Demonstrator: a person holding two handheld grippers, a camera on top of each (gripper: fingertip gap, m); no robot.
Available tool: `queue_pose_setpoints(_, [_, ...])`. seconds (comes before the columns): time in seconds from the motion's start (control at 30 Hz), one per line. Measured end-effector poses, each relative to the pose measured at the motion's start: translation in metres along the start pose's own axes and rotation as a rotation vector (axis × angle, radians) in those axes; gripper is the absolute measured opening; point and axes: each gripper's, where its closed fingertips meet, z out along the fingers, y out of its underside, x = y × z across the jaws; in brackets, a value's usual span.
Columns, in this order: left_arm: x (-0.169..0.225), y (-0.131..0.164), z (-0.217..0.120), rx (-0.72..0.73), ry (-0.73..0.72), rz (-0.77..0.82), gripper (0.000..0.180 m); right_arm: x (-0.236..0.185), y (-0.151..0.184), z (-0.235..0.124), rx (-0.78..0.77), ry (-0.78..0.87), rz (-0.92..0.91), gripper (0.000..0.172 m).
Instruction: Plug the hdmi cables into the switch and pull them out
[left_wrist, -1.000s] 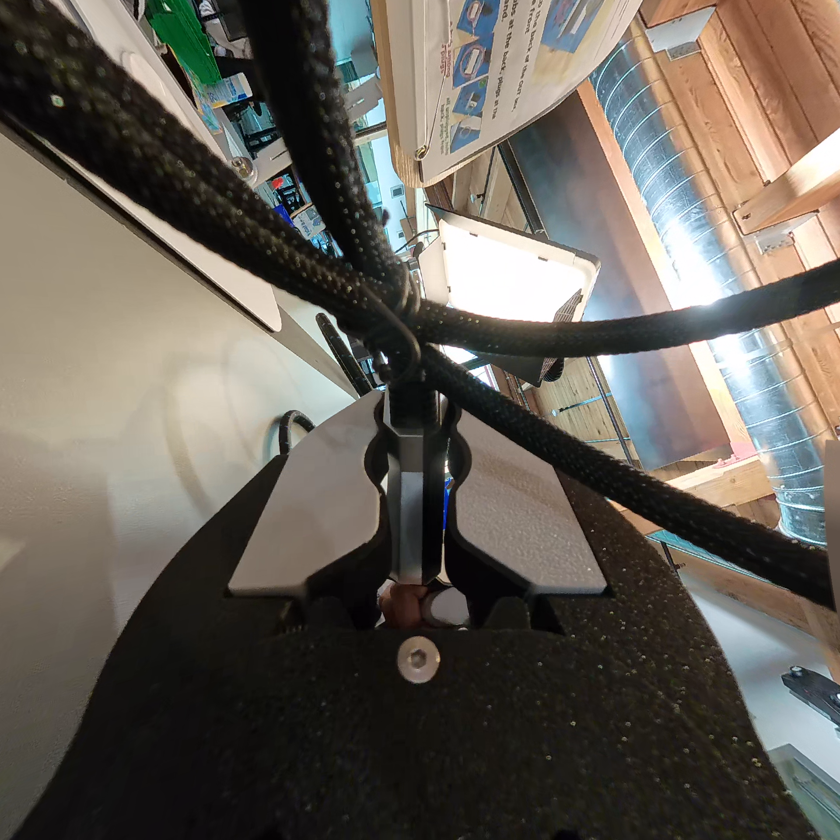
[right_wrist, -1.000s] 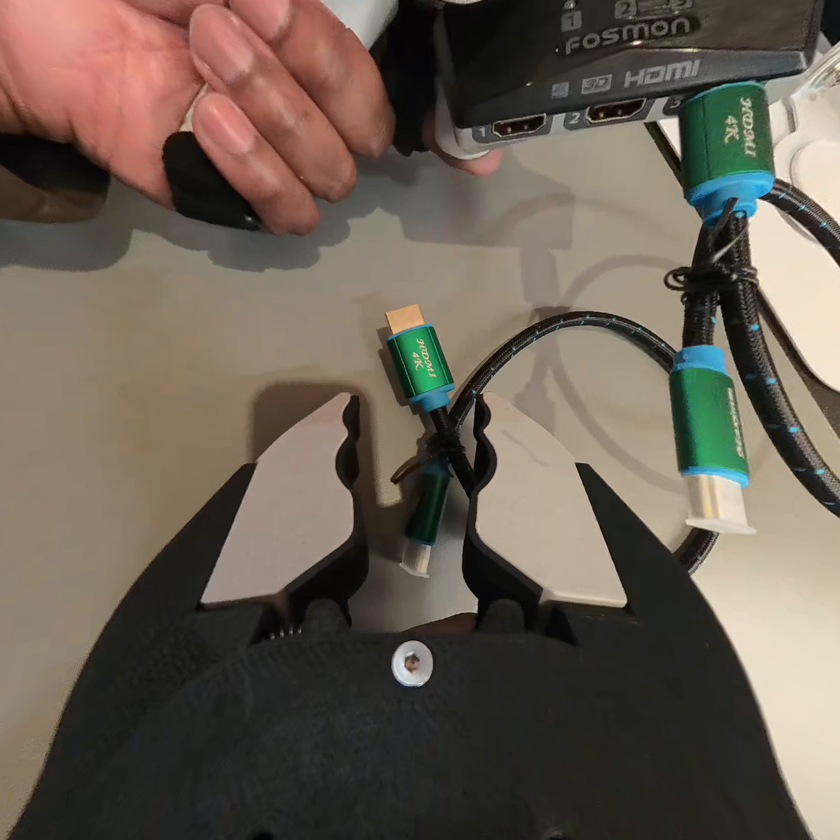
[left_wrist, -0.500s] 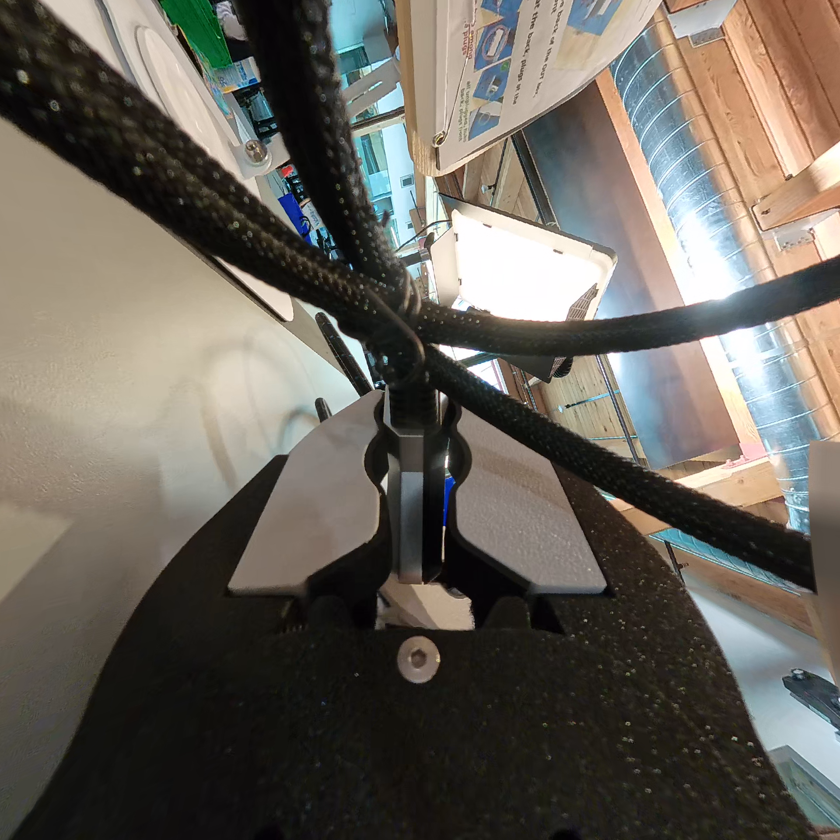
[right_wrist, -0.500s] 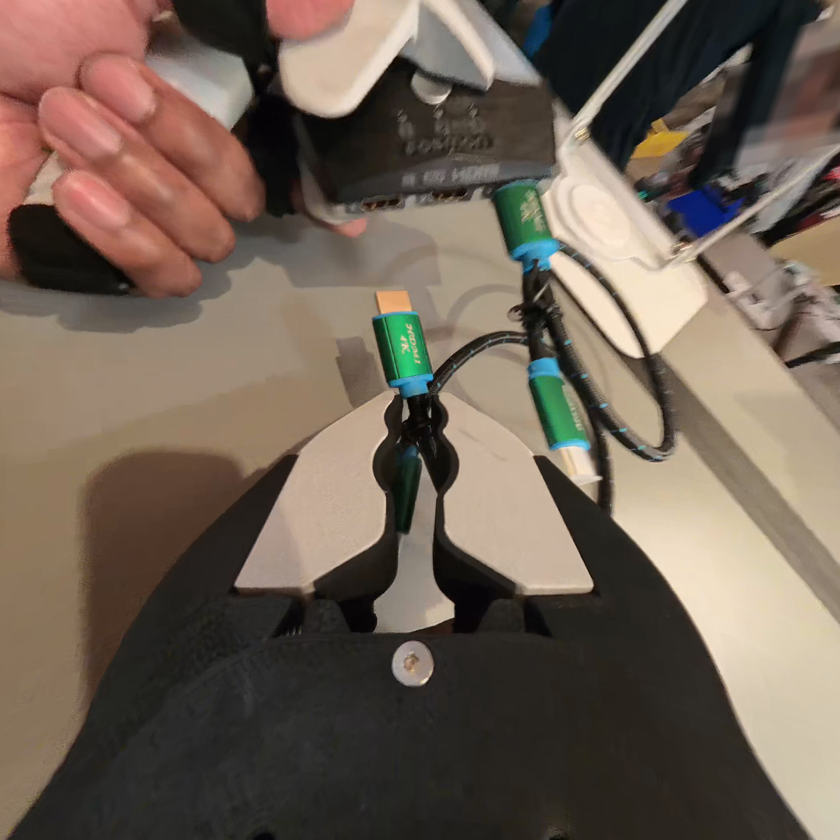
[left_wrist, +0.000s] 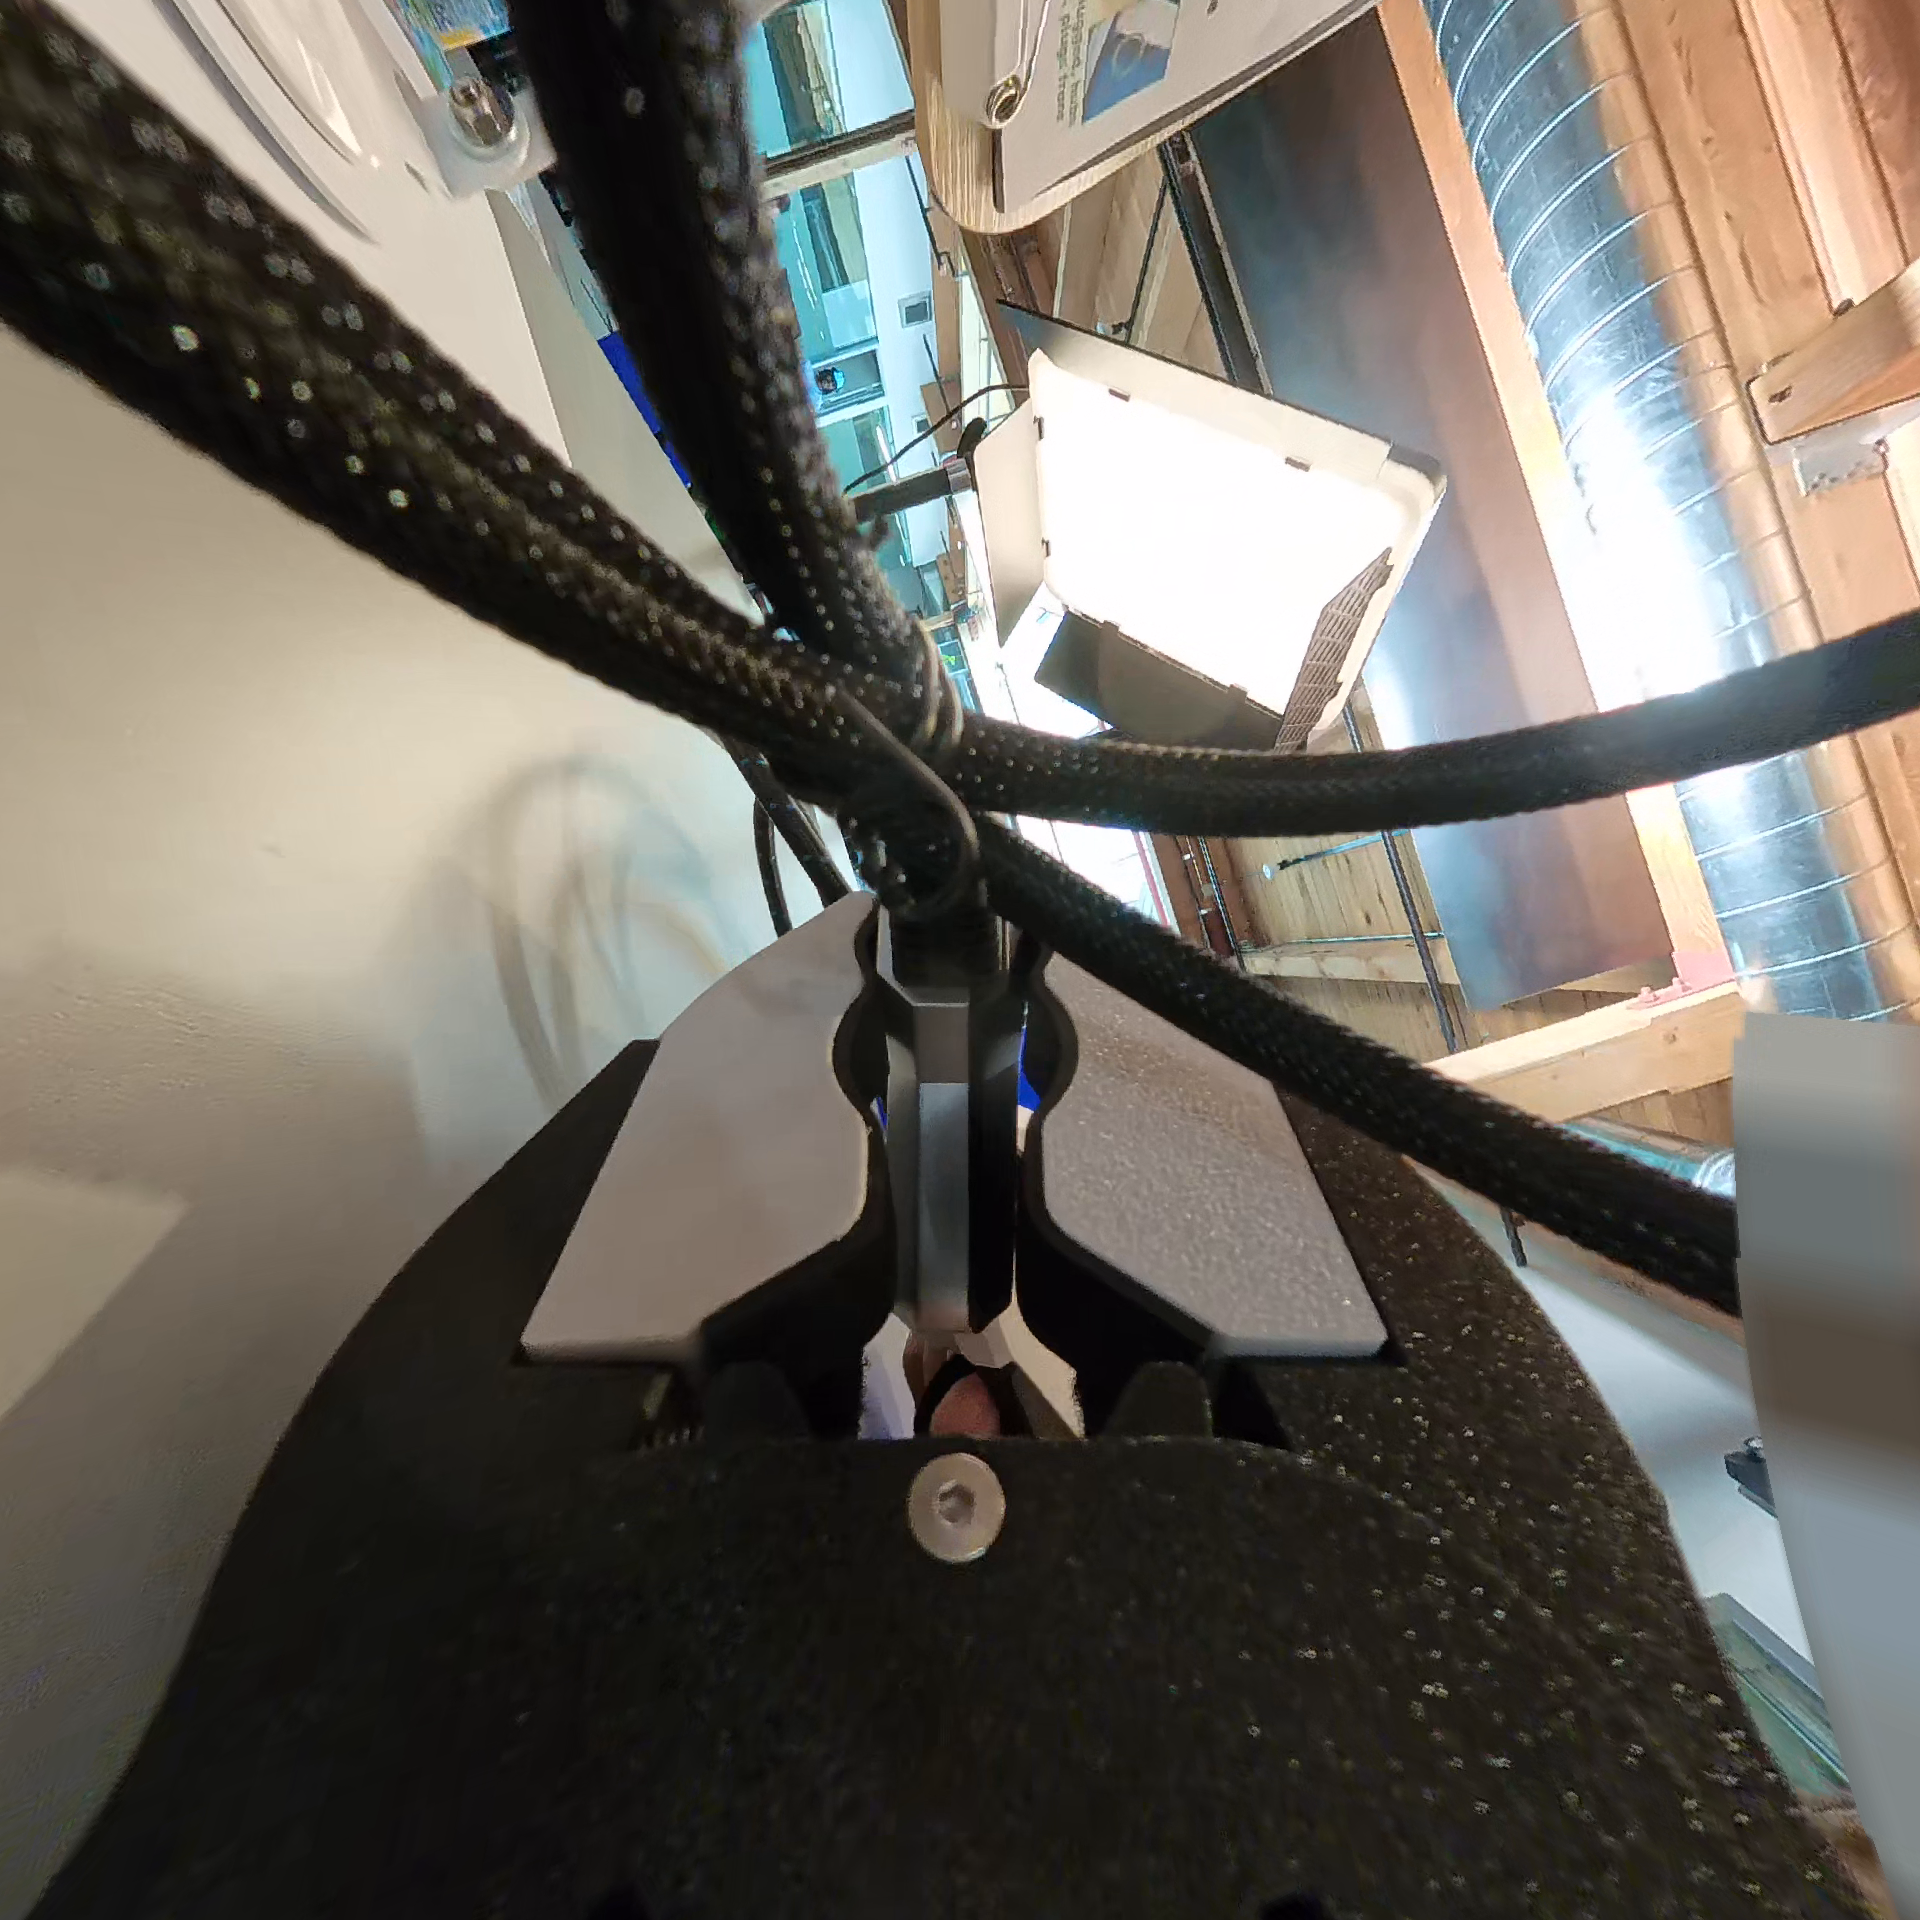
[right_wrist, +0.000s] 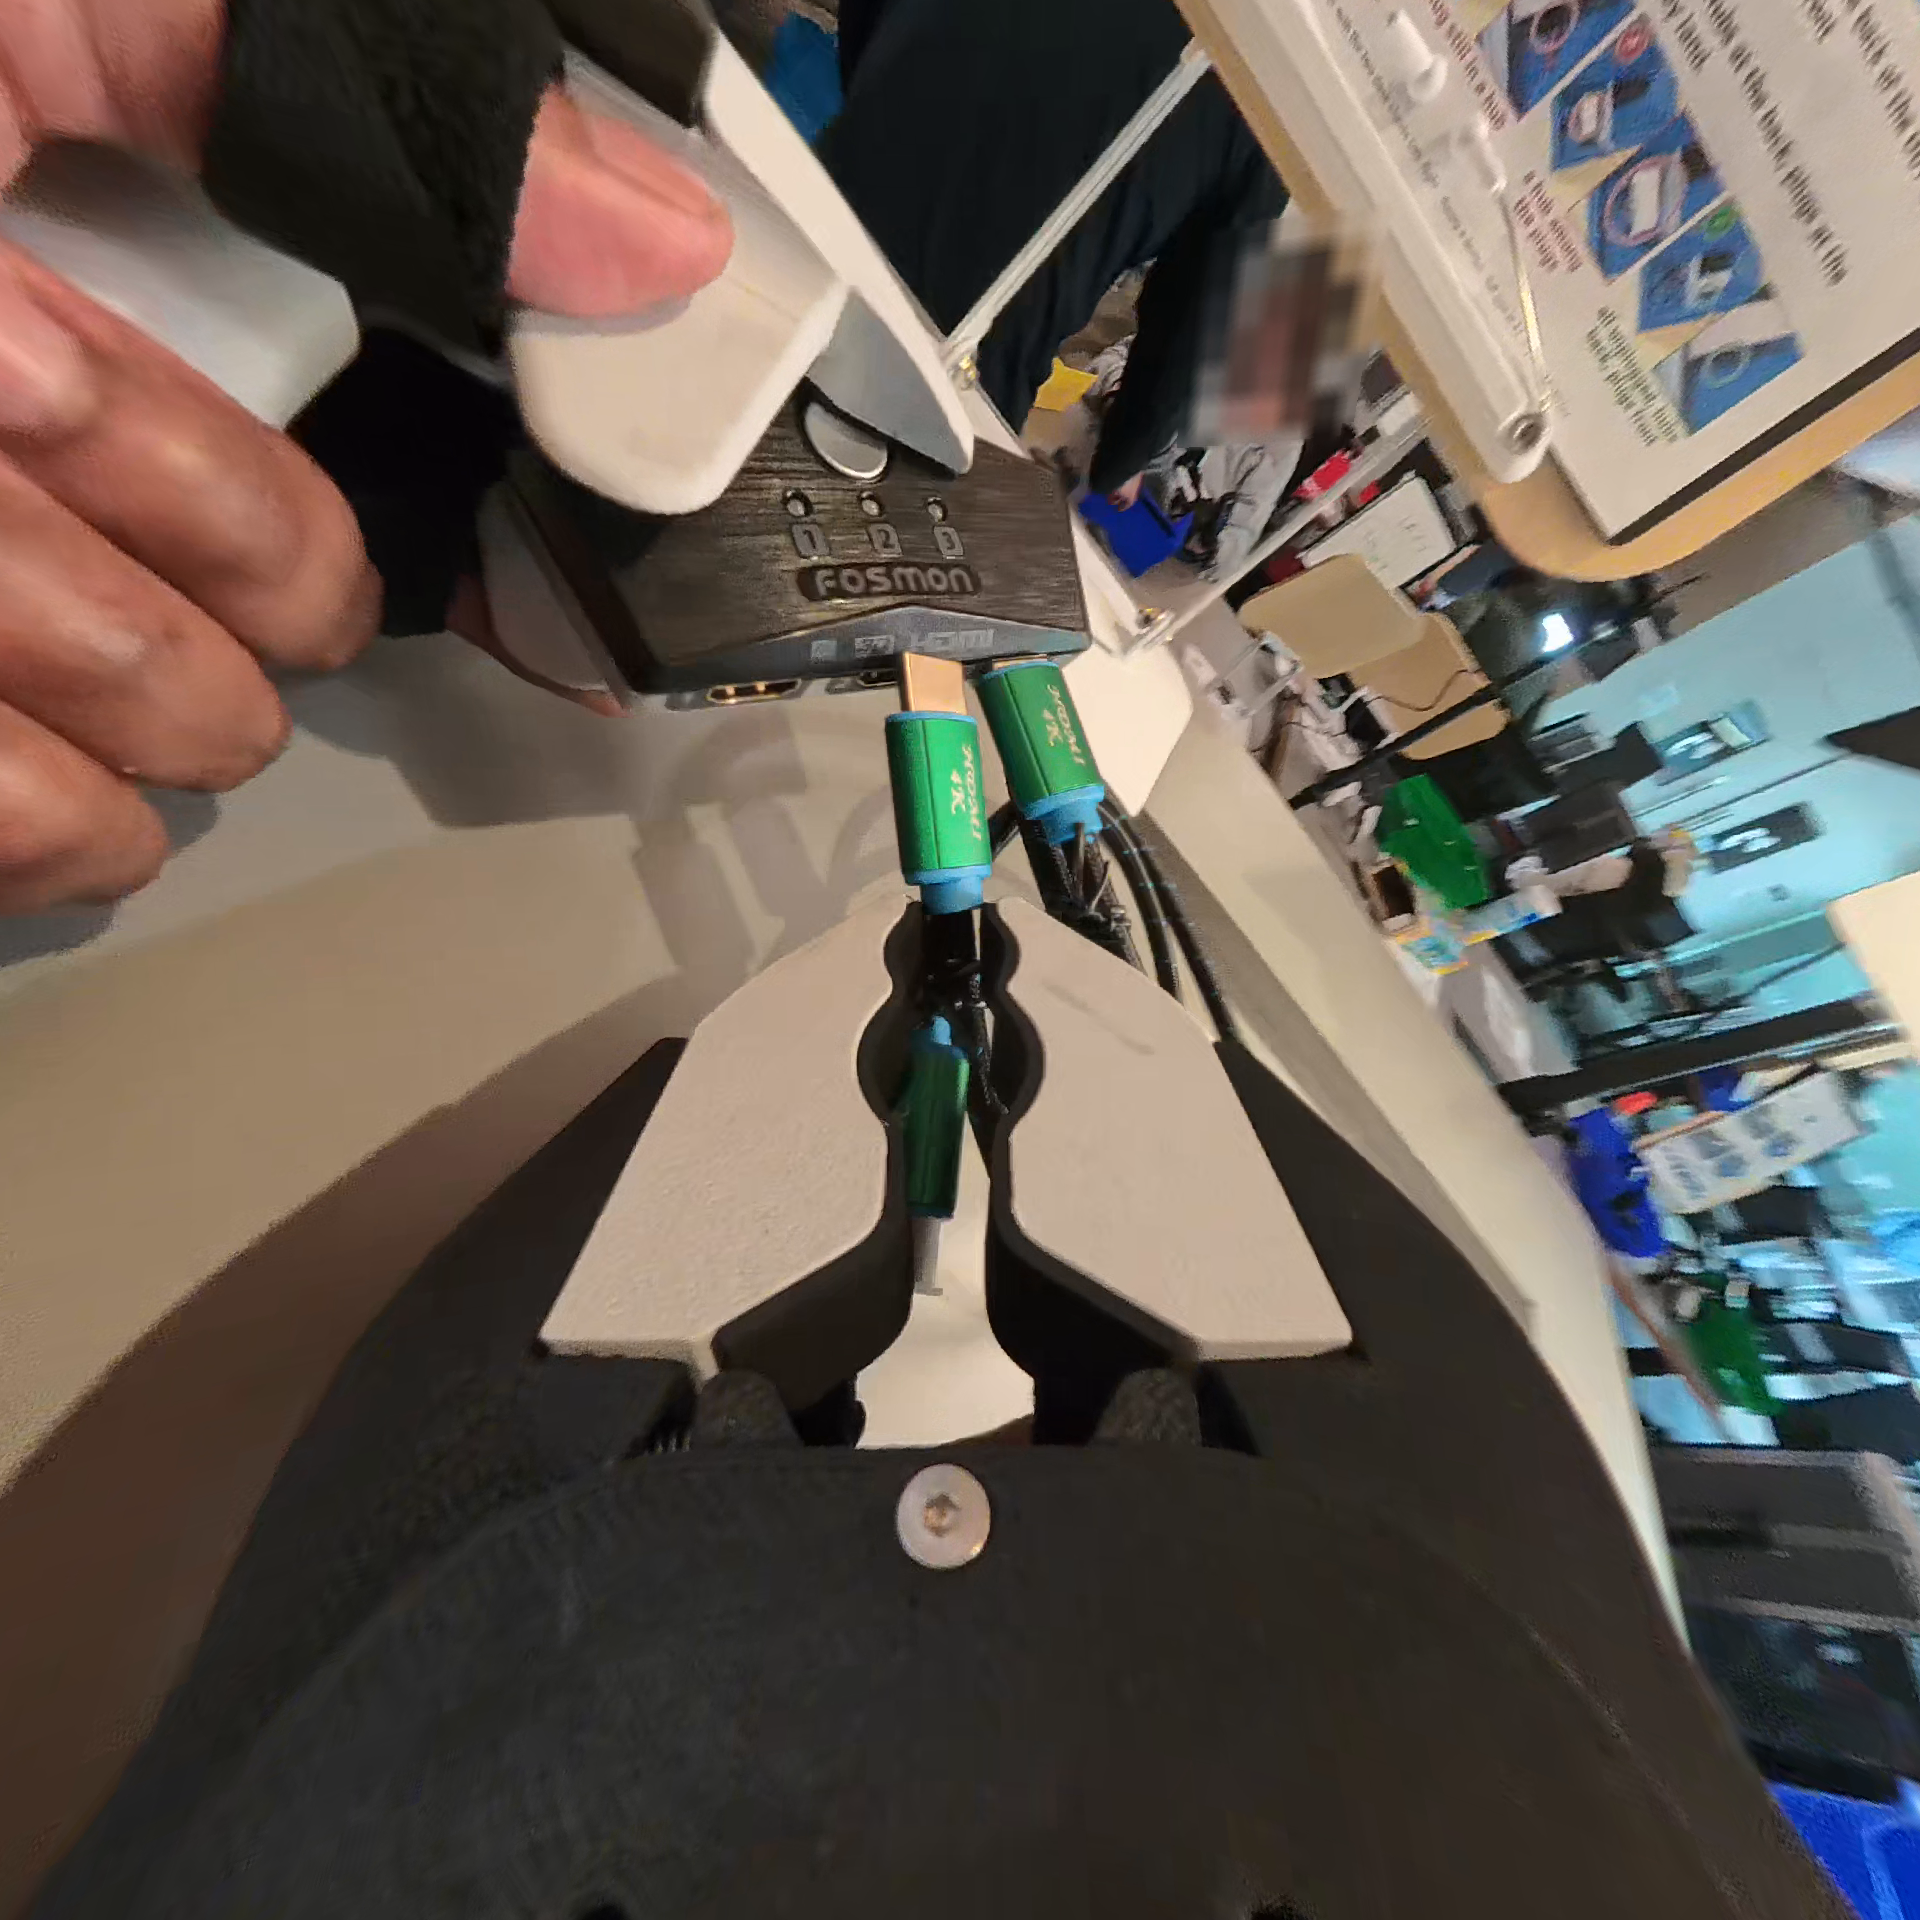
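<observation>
Right hand-held gripper (right_wrist: 951, 914) clamped on braided cable just behind green HDMI plug (right_wrist: 935, 800); plug's long axis points ahead, gold tip just below black switch box (right_wrist: 831, 592). Left hand-held gripper (right_wrist: 665, 488) grips box, raised over counter (right_wrist: 416, 935).

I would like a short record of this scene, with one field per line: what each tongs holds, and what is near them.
left tongs: closed on the black switch box, held above the table
right tongs: closed on the black braided cable, just behind its green plug
green plug tip: gold, right at the box's port row; whether it has entered a port cannot be told
second green plug: already seated in the box, to the right of the held one
hand: grips the left tongs' handle
background: lit light panel, wooden beams
</observation>
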Motion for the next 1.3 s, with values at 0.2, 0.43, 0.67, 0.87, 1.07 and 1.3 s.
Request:
queue_pose_setpoints(0.2, [0.001,0.004,0.001,-0.014,0.018,-0.024,0.022,0.008,0.002,-0.002,-0.022,0.147,-0.268,0.009])
queue_pose_setpoints(0.43, [0.002,0.007,0.002,-0.019,0.019,-0.028,0.022,0.013,0.003,-0.005,-0.071,0.246,-0.474,0.009])
queue_pose_setpoints(0.67, [0.001,0.008,0.002,-0.017,0.007,-0.021,0.022,0.012,0.005,-0.005,-0.118,0.259,-0.526,0.009])
queue_pose_setpoints(0.87, [0.000,0.009,0.002,-0.018,-0.007,-0.014,0.022,0.009,0.006,-0.006,-0.141,0.253,-0.540,0.009])
queue_pose_setpoints(1.07, [-0.001,0.009,0.002,-0.018,-0.009,-0.019,0.022,0.011,0.005,-0.007,-0.136,0.276,-0.551,0.009])
queue_pose_setpoints(1.3, [-0.004,0.008,0.000,-0.011,-0.022,-0.042,0.022,0.009,0.003,-0.007,-0.137,0.296,-0.578,0.009])
